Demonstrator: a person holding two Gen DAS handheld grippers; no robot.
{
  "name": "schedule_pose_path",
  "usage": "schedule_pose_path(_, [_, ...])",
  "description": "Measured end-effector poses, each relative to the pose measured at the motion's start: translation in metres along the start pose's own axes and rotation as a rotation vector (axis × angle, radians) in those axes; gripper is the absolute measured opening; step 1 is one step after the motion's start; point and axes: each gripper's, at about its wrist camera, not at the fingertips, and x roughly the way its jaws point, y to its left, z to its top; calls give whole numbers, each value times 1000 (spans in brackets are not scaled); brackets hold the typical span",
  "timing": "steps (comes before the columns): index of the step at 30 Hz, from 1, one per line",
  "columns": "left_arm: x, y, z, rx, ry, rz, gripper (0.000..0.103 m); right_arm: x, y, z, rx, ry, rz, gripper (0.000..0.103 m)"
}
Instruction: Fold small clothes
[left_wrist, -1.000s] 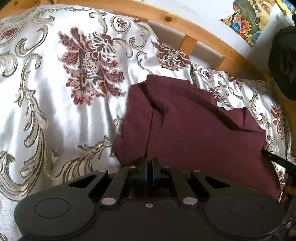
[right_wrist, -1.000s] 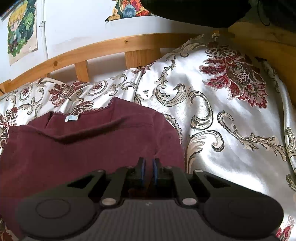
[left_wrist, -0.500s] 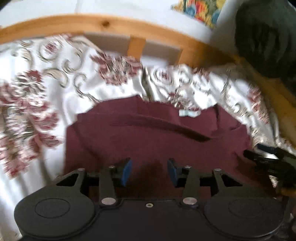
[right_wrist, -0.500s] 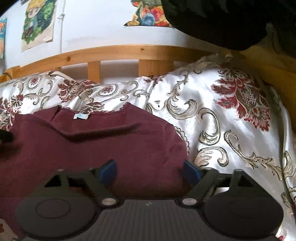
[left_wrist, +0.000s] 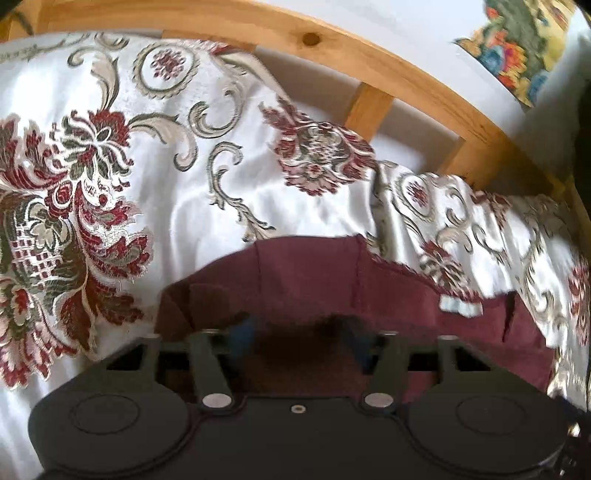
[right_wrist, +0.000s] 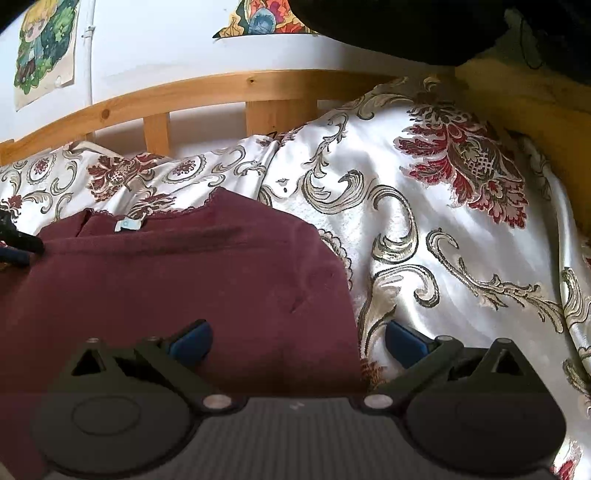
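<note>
Garment: a small maroon top lies folded on the bed, its neckline toward the headboard; in the left wrist view the maroon top fills the lower middle.
Neck label: a pale tag sits at the collar, just under a lace-edged neckline.
Fold: the visible right edge of the cloth is rounded and smooth, with a shallow crease across the chest.
Left gripper: the left gripper hangs low over the near-left part of the top, fingers spread apart and holding nothing; the view is blurred, so contact with the cloth cannot be told.
Right gripper: the right gripper is spread wide, its blue pads apart; one finger is over the maroon cloth, the other over the bedspread, straddling the top's right edge.
Bedspread: a shiny white bedspread with red flowers and grey-gold scrolls covers the bed under the top.
Headboard: a pine wooden headboard with slats runs behind the bedspread.
Wall: colourful drawings hang on the white wall above.
</note>
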Motion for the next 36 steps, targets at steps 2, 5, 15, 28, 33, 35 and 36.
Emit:
schedule_pose_path(2, [-9, -9, -6, 31, -18, -11, 83, -1, 1, 0, -4, -3, -3, 103])
schedule_pose_path(5, [-28, -15, -20, 46, -34, -29, 95, 0, 2, 0, -22, 3, -26, 103])
schedule_pose_path(15, [-99, 7, -82, 62, -111, 56, 102, -7, 9, 0, -46, -5, -62, 103])
schedule_pose_path(28, [-106, 37, -138, -73, 15, 116, 102, -49, 65, -12, -264, -90, -100, 103])
schedule_pose_path(33, [-108, 37, -140, -53, 23, 117, 102, -66, 90, -21, -292, -90, -27, 103])
schedule_pose_path(35, [-109, 38, -140, -66, 22, 115, 102, -71, 102, -26, -305, -88, 8, 103])
schedule_pose_path(36, [-109, 38, -141, -69, 21, 116, 102, -72, 106, -27, -308, -87, 23, 103])
